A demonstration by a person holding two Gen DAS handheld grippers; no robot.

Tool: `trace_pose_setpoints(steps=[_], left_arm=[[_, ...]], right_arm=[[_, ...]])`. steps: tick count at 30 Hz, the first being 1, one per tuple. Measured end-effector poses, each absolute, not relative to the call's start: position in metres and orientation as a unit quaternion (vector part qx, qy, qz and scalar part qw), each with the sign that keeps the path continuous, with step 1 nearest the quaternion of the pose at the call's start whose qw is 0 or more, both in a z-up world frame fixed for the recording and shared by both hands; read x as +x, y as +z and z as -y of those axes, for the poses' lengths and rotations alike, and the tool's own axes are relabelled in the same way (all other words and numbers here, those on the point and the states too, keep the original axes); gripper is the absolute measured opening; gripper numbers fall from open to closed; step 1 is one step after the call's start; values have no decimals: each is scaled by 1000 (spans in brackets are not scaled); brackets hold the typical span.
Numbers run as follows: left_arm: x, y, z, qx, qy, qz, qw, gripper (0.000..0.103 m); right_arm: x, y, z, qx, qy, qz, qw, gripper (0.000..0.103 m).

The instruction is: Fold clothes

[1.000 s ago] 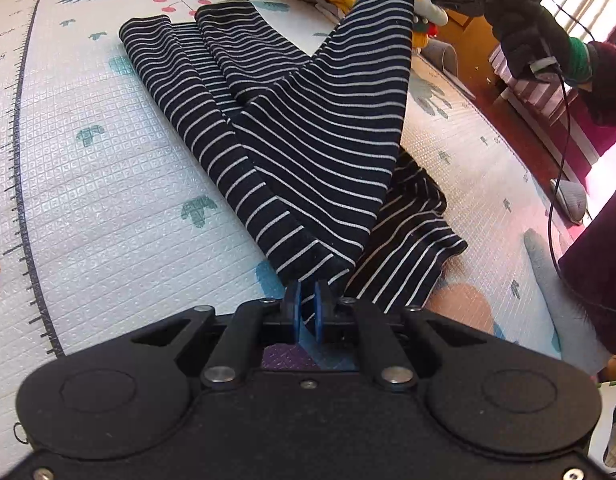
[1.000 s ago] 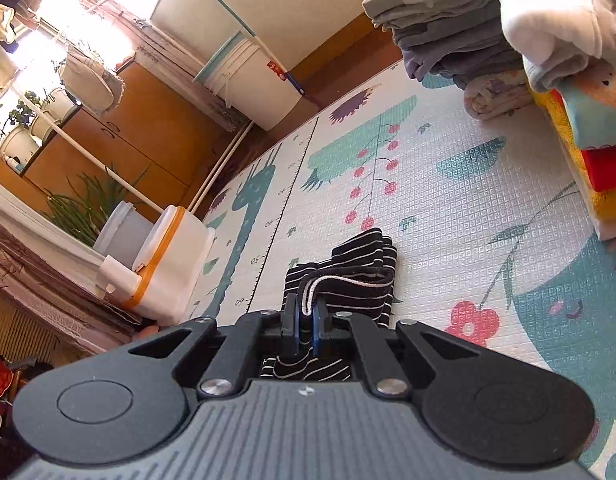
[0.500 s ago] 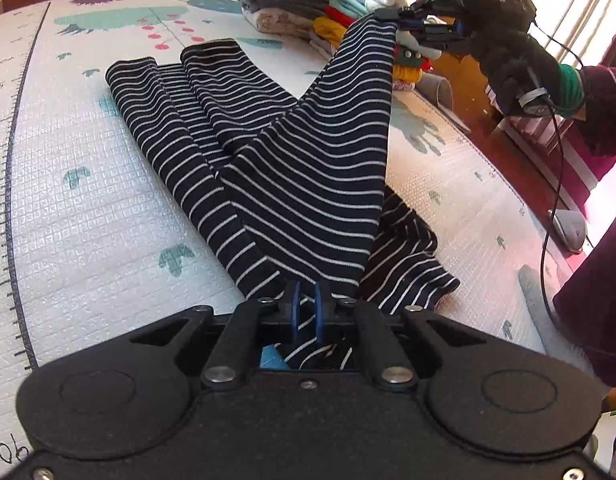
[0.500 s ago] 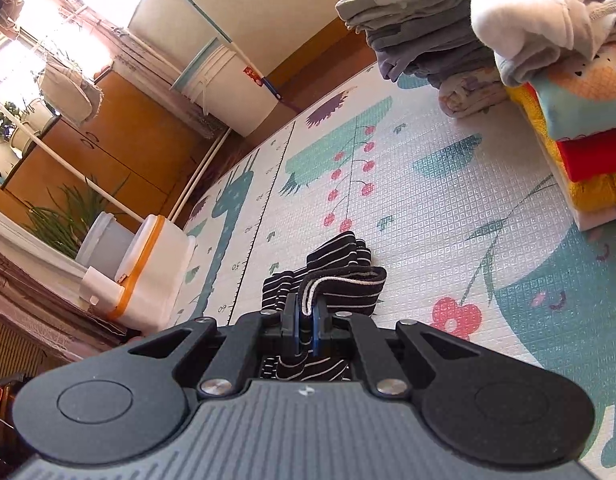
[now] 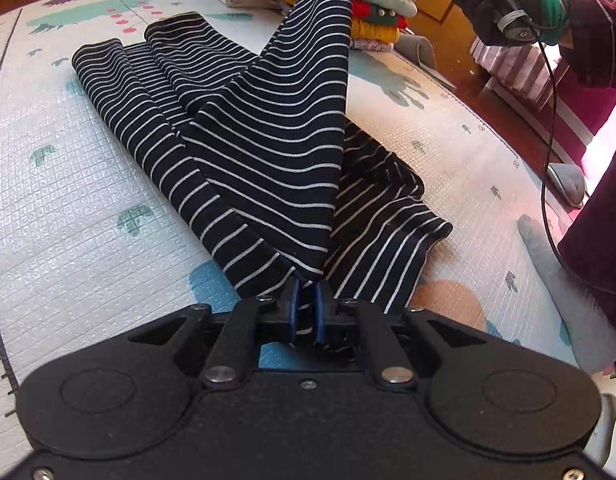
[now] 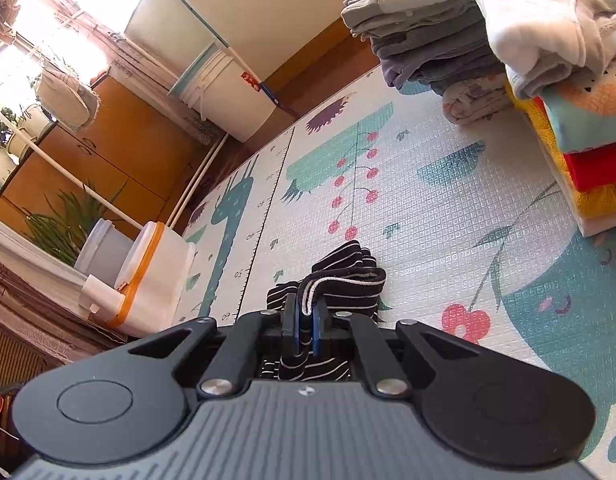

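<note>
Currently, both claws are clamped on the striped garment: left claw at its near corner, right claw on a hem. To fold cleanly, keep the raised edge taut and lower both together. It lies on the play mat, long axis running away from the left claw.

A home: play mat, folded clothes pile, houseplants.
</note>
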State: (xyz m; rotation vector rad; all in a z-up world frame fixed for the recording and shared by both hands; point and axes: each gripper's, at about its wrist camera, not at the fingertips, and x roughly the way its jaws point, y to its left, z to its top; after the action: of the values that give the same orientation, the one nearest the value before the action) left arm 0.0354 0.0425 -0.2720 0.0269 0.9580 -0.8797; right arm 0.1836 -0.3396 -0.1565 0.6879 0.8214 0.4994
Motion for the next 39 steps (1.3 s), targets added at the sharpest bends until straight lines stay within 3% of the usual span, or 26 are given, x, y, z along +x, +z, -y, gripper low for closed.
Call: trace_pose_setpoints(steps=[11, 12, 13, 18, 29, 39], left_arm=[[35, -274, -40, 10, -434, -422, 796, 8], [35, -275, -40, 10, -438, -422, 794, 12], [34, -277, -41, 10, -441, -422, 792, 24], [31, -276, -43, 1, -455, -417, 787, 45], [32, -281, -51, -37, -430, -426, 796, 45], [41, -287, -64, -111, -408, -448, 788, 45]], right_arm=[[206, -123, 303, 277, 258, -405, 832, 8], [210, -120, 297, 267, 262, -409, 832, 8], [214, -117, 289, 258, 265, -414, 831, 8], [236, -115, 254, 224, 273, -442, 824, 8], [294, -151, 172, 163, 275, -488, 812, 8], [314, -173, 136, 149, 276, -480, 819, 8]])
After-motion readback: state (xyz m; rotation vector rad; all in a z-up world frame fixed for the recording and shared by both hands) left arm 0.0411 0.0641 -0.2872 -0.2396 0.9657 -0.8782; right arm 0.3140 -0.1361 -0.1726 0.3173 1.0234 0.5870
